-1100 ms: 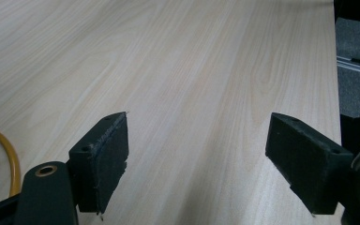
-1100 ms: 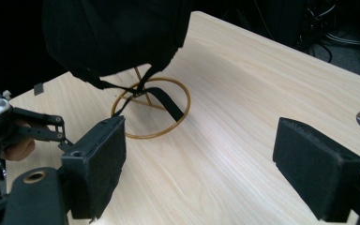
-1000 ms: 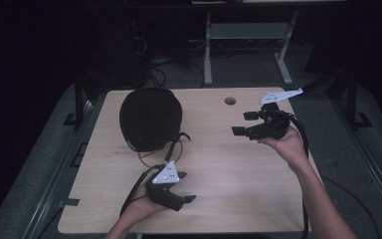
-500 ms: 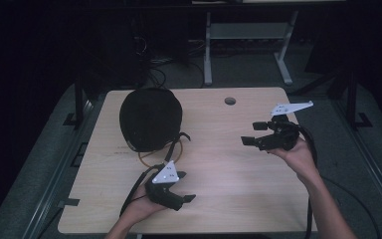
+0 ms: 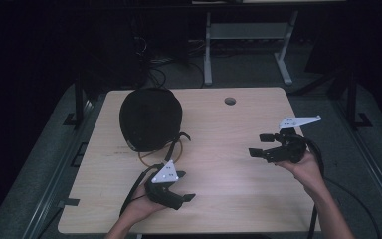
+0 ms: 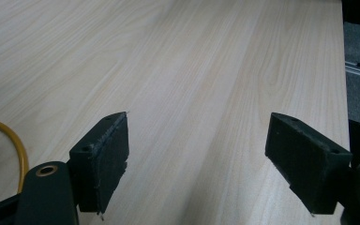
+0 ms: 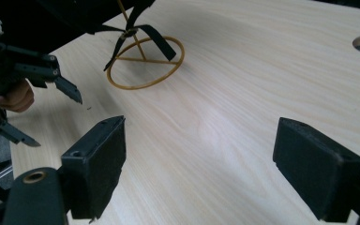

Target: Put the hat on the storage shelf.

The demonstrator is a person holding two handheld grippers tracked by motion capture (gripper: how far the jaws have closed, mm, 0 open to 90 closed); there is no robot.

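1. Left gripper (image 5: 184,195) released, jaws wide, nothing held; sits just beside the yellow ring (image 5: 160,154), on the near side.
2. Right gripper (image 5: 260,145) also released and empty, well apart from ring, aimed toward it.
3. Ring lies flat, touching the black helmet (image 5: 150,118) straps.
4. Looks like approach step; next: left closes in on ring.

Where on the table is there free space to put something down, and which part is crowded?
The bare wood between the left gripper and the right gripper is free, and so is the far right part of the table near the round hole. The far left is crowded: the black helmet lies there with its straps and a yellow ring.
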